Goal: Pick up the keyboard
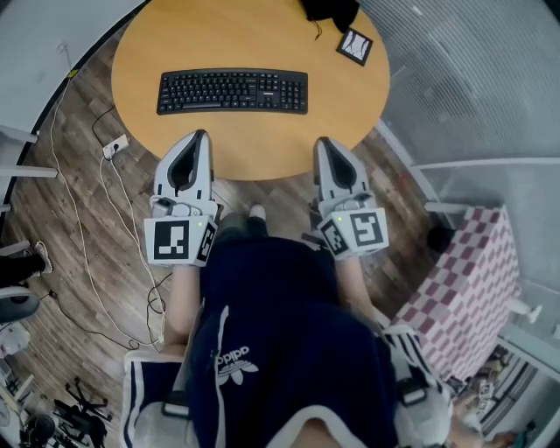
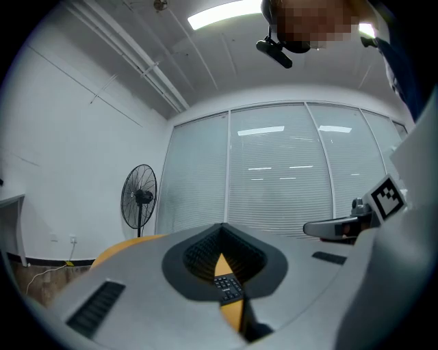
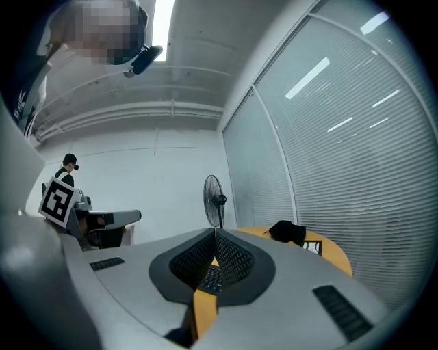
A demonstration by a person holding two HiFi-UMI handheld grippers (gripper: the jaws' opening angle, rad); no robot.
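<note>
A black keyboard (image 1: pixel 232 91) lies flat on the round orange table (image 1: pixel 254 149), a little left of its middle. My left gripper (image 1: pixel 200 136) is shut and empty, its tip just over the table's near edge, short of the keyboard. My right gripper (image 1: pixel 322 143) is likewise shut and empty at the near edge, below the keyboard's right end. In the left gripper view the jaws (image 2: pixel 221 230) meet at the tip, and part of the keyboard (image 2: pixel 227 287) shows through the gap behind them. The right gripper view shows its jaws (image 3: pixel 214 233) together, with keys (image 3: pixel 211 277) visible beyond.
A black bundle (image 1: pixel 331 10) and a small square card (image 1: pixel 355 46) sit at the table's far side. A power strip (image 1: pixel 114 147) with cables lies on the wood floor at left. A pink checkered box (image 1: pixel 472 289) stands at right. A standing fan (image 2: pixel 139 197) is by the glass wall.
</note>
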